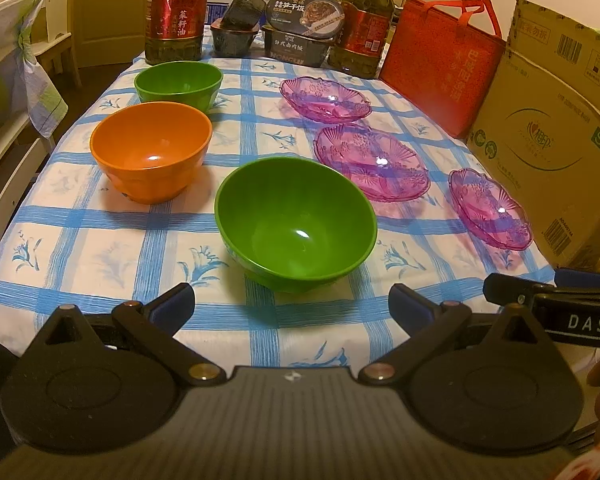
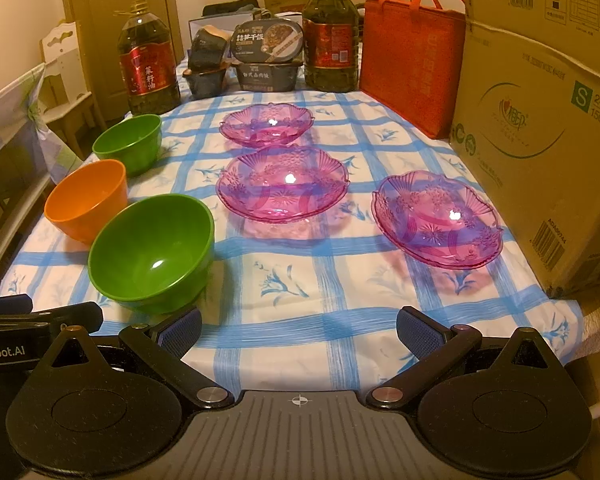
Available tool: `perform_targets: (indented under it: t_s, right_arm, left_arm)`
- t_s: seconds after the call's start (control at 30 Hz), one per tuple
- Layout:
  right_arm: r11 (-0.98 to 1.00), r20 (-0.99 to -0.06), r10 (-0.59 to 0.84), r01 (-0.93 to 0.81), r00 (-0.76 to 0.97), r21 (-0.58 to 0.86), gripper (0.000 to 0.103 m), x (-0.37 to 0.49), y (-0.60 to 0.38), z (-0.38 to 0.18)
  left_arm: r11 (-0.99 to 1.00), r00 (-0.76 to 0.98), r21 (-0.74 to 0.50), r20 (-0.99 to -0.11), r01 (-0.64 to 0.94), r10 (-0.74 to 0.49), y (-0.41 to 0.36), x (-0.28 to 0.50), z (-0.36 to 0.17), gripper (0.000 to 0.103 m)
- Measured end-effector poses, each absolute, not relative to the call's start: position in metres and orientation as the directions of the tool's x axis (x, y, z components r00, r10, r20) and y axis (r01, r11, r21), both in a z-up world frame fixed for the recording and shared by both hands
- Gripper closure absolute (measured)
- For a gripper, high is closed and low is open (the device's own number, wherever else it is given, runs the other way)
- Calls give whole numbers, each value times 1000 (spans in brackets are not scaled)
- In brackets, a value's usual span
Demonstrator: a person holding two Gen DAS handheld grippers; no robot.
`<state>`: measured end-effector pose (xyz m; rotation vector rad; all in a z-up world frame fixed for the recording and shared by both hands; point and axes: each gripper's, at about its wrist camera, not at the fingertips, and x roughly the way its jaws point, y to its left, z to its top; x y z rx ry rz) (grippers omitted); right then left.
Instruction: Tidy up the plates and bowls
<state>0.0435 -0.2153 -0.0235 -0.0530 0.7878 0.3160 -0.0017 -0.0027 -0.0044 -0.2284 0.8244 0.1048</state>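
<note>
Green near bowl dead ahead of left gripper, fingers spread, nothing held; orange bowl and far green bowl behind on the left, each apart, none nested. Purple plates in right wrist view: near plate ahead-right of right gripper, likewise spread and empty; middle plate and far plate beyond, all separate on checked tablecloth. Stacking not yet begun, by the look of it; all six pieces left to gather.
</note>
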Motion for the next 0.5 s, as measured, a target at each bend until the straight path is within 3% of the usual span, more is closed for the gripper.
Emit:
perform_targets:
  t_s: [0.5]
  right_arm:
    - [951,-701,259,-301,664,66,0,43,-215,-21]
  left_arm:
    - [970,675,-161,-738,-180,3,-3,-2,-4,1]
